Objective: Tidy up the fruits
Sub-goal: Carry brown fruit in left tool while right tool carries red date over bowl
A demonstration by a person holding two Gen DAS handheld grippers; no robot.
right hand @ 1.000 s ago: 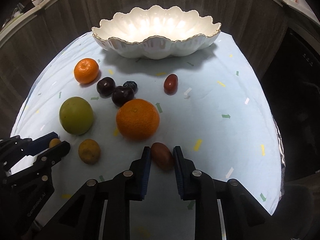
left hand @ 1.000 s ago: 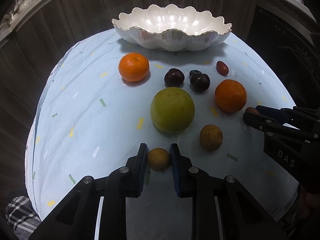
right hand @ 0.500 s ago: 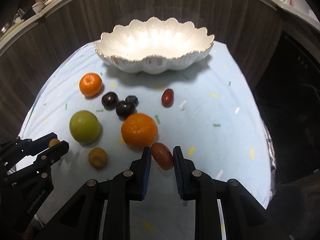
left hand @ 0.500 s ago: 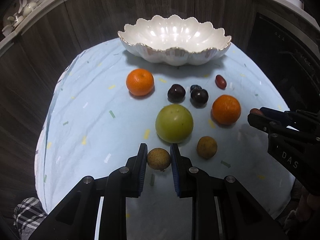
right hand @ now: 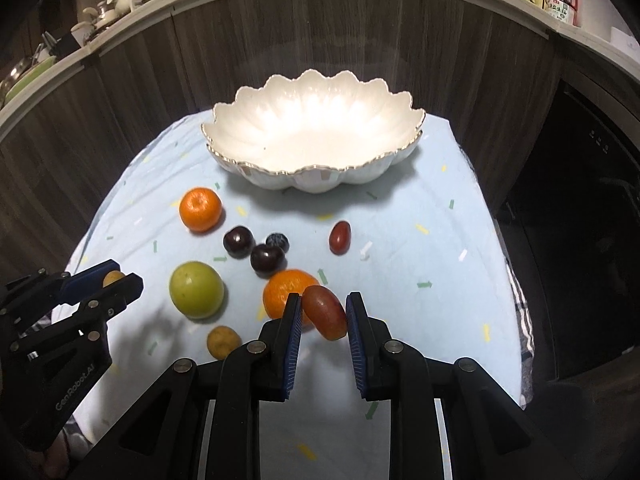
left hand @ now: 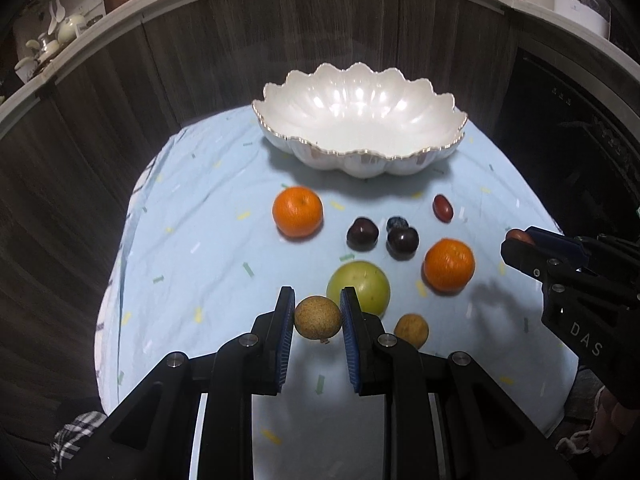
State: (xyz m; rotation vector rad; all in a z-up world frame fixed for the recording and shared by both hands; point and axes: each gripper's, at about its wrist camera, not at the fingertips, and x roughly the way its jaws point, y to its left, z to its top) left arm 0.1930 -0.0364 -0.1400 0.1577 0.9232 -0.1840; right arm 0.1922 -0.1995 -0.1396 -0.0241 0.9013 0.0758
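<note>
My left gripper (left hand: pixel 318 314) is shut on a small tan round fruit (left hand: pixel 317 317) and holds it above the cloth. My right gripper (right hand: pixel 324 314) is shut on a red oval fruit (right hand: pixel 325 317), also lifted. A white scalloped bowl (left hand: pixel 448 148) stands empty at the back of the table. On the light blue cloth lie two oranges (left hand: pixel 297 211) (left hand: pixel 449 265), a green apple (left hand: pixel 362 286), two dark plums (left hand: pixel 362 233) (left hand: pixel 402 240), a blueberry (left hand: pixel 397 223), a second red oval fruit (left hand: pixel 443 207) and a second tan fruit (left hand: pixel 411 330).
The round table is draped in a light blue cloth (left hand: pixel 192 248) whose edges fall away left and right. Dark wood cabinet fronts (left hand: pixel 120 100) curve behind the table. A dark appliance (right hand: pixel 580 220) stands to the right. A counter with crockery and bottles (right hand: pixel 100 8) runs above.
Both grippers have risen off the cloth with their fruits, the tan fruit on the left and the red oval fruit on the right, so the table and bowl look farther away.
</note>
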